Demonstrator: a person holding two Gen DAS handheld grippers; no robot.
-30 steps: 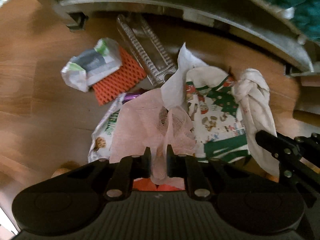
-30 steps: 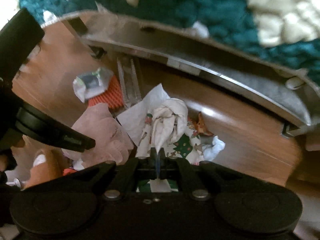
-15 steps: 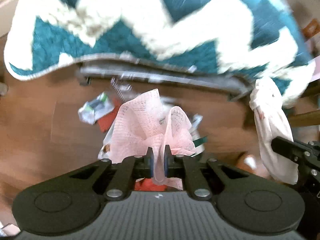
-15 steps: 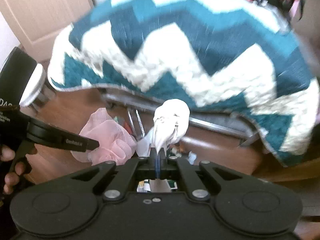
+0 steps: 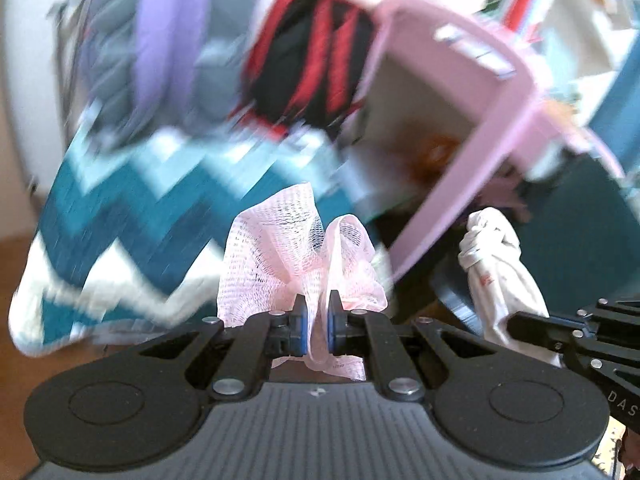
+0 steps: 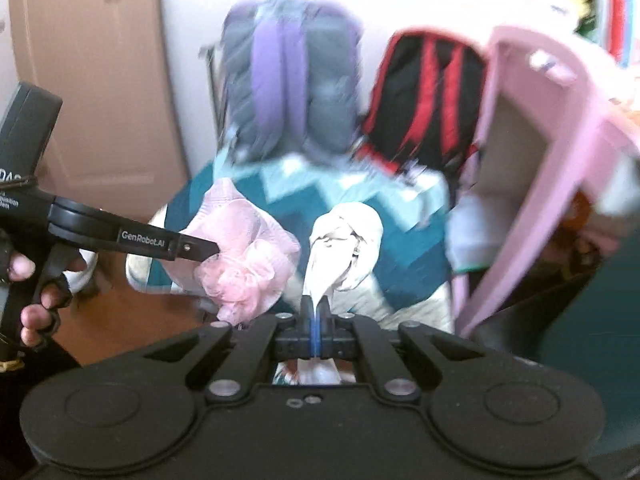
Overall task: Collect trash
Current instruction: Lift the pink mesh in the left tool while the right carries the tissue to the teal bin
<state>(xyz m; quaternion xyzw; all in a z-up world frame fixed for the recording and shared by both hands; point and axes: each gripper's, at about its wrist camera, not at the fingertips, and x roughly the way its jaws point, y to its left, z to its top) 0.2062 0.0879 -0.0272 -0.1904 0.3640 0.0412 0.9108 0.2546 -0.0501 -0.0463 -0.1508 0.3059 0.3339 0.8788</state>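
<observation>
Two tools (image 5: 314, 322) (image 6: 316, 320), trash between pads.

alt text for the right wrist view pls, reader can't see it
The right gripper is shut on a knotted white bag, while the left gripper at left holds a pink mesh bag. Behind, blurred, are a teal-and-white zigzag blanket, purple-grey backpack, black-and-red backpack and pink plastic frame.

"GenRobot.AI" printed white along the black arm of the left gripper (image 6: 196, 249), left of frame in the right wrist view; partial "DAS" on the right gripper (image 5: 520, 322) body, lower right in the left wrist view.
</observation>
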